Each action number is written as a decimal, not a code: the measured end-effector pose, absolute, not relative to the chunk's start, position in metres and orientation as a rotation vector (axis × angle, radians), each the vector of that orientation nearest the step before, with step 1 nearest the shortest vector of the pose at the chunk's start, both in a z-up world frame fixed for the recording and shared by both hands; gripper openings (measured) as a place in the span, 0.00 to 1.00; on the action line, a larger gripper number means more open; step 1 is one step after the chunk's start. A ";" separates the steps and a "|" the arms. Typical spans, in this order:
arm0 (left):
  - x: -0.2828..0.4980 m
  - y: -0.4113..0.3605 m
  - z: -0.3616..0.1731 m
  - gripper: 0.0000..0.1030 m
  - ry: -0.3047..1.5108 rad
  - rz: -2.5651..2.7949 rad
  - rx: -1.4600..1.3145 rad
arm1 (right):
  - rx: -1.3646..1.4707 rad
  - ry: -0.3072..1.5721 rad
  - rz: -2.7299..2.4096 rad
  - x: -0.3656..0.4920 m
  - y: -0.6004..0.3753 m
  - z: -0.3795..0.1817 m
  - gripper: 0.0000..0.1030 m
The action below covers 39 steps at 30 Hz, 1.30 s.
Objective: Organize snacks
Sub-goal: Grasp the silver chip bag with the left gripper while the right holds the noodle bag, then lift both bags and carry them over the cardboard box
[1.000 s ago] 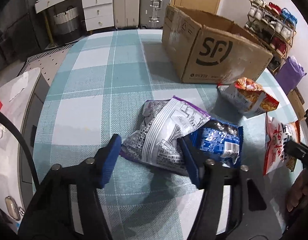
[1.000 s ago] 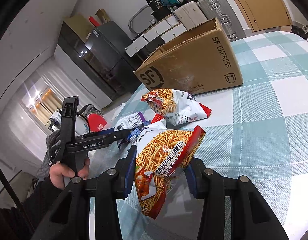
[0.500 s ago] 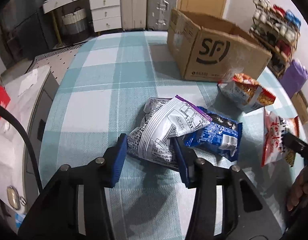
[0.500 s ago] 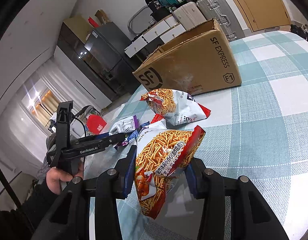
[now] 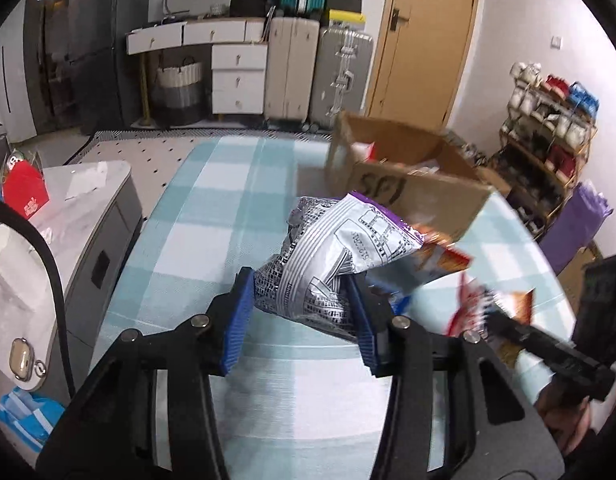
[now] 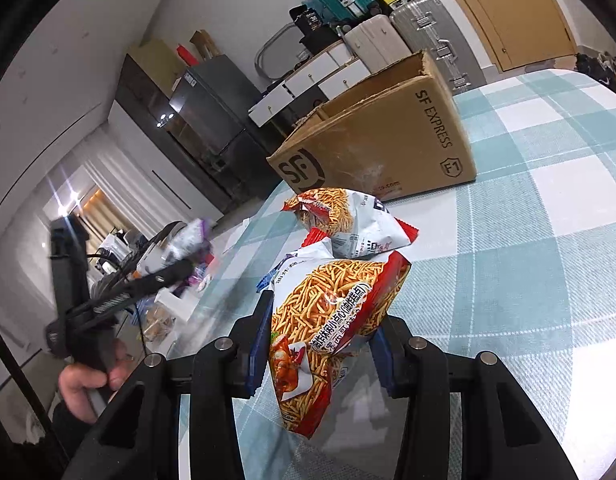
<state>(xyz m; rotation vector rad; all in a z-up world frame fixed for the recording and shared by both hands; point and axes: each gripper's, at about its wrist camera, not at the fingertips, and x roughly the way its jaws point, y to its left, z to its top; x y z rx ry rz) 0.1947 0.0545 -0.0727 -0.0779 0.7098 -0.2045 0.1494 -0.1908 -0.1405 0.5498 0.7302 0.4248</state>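
Note:
My left gripper point(image 5: 301, 308) is shut on a silver and purple snack bag point(image 5: 336, 252) and holds it above the checked tablecloth point(image 5: 211, 240). My right gripper point(image 6: 322, 336) is shut on a red bag of noodle sticks point(image 6: 328, 328), held upright off the table. A second noodle-stick bag point(image 6: 348, 220) lies on the table in front of the open SF cardboard box point(image 6: 388, 148), which also shows in the left wrist view point(image 5: 412, 184). A blue bag point(image 5: 400, 302) peeks out behind my left gripper's right finger. The left gripper also shows in the right wrist view point(image 6: 175, 264).
A grey side cabinet point(image 5: 79, 220) stands left of the table. Suitcases point(image 5: 316, 68), drawers and a door are behind. A shoe rack point(image 5: 548, 128) and a purple bag point(image 5: 580, 224) stand on the right. The right gripper shows at the lower right of the left wrist view point(image 5: 492, 312).
My left gripper has closed on the silver and purple bag and lifted it off the table, tilting up toward the box. My right gripper still holds the noodle-stick bag, nearly unmoved.

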 end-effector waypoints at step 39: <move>0.136 -0.020 0.122 0.42 0.534 -0.414 -0.058 | 0.302 0.434 0.389 0.130 -0.207 0.096 0.43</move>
